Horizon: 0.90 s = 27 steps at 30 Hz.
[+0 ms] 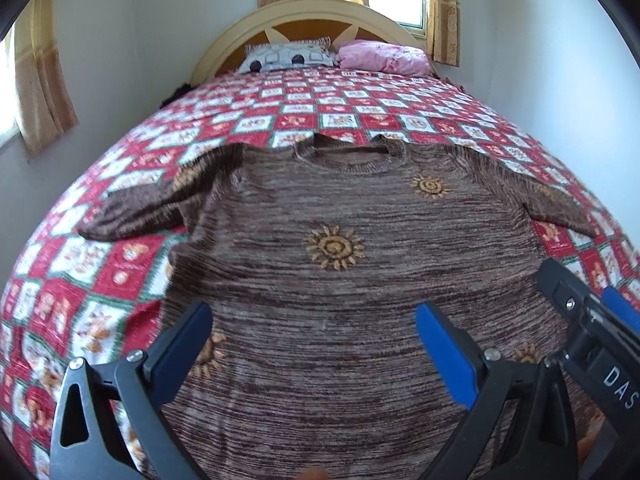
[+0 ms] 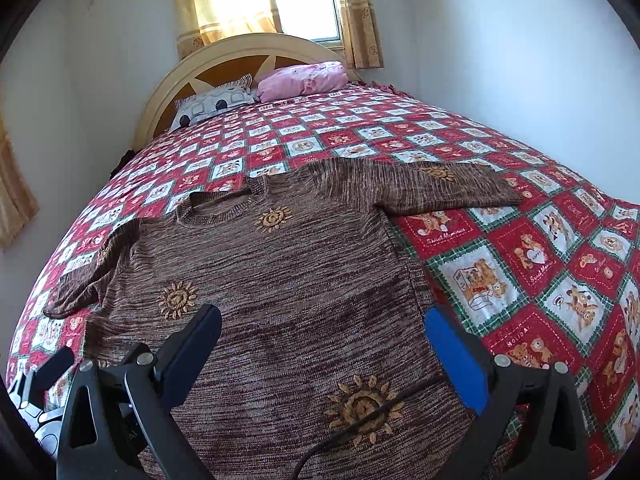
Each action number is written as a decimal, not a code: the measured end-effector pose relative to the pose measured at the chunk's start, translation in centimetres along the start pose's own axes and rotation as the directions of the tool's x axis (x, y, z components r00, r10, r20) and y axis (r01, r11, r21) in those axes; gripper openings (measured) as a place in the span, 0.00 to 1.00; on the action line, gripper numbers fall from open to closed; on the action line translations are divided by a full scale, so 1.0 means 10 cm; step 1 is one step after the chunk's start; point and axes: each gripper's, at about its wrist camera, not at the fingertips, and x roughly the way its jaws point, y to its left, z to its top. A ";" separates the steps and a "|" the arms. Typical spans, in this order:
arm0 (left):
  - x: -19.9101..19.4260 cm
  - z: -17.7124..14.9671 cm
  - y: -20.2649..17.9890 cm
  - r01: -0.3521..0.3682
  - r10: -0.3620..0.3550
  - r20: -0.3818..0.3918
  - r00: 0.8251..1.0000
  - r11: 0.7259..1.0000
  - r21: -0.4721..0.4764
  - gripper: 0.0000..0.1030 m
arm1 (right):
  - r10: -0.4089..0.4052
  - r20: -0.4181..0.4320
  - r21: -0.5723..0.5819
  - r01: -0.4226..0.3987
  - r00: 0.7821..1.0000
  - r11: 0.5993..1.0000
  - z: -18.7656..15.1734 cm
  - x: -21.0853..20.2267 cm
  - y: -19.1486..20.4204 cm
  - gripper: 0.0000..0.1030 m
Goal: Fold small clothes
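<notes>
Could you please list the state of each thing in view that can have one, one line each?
Brown sweater: unfolded, spread flat on the bed, both sleeves out to the sides.
Left tool: open, holding nothing, over the sweater's lower part.
Right tool: open, holding nothing, over the sweater's lower part.
Checked bedspread: spread over the bed.
Curtains: partly drawn, window showing between them.
Pink pillow: lying by the headboard.

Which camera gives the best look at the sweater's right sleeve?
The right wrist view: the right sleeve lies stretched out flat across the bedspread. In the left wrist view, the same sleeve is squeezed toward the picture's edge.
</notes>
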 end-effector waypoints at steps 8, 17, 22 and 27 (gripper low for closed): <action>0.07 0.00 0.04 0.067 -0.067 -0.025 0.997 0.998 -0.016 1.00 | 0.054 -0.008 0.028 -0.054 0.999 0.998 0.11 0.10 -0.18 0.99; 0.24 0.23 0.28 0.240 -0.243 -0.013 0.970 0.964 -0.114 1.00 | 0.003 -0.010 0.206 -0.001 1.000 0.978 0.88 0.68 -1.53 0.82; 0.47 0.32 0.17 0.158 -0.159 -0.024 0.987 0.987 -0.029 1.00 | -0.100 -0.077 0.319 0.120 0.992 0.940 1.21 1.23 -2.40 0.69; 0.64 0.41 0.16 0.111 -0.111 -0.017 0.994 0.994 -0.024 1.00 | -0.123 -0.148 0.388 0.172 0.981 0.906 1.26 1.64 -2.78 0.69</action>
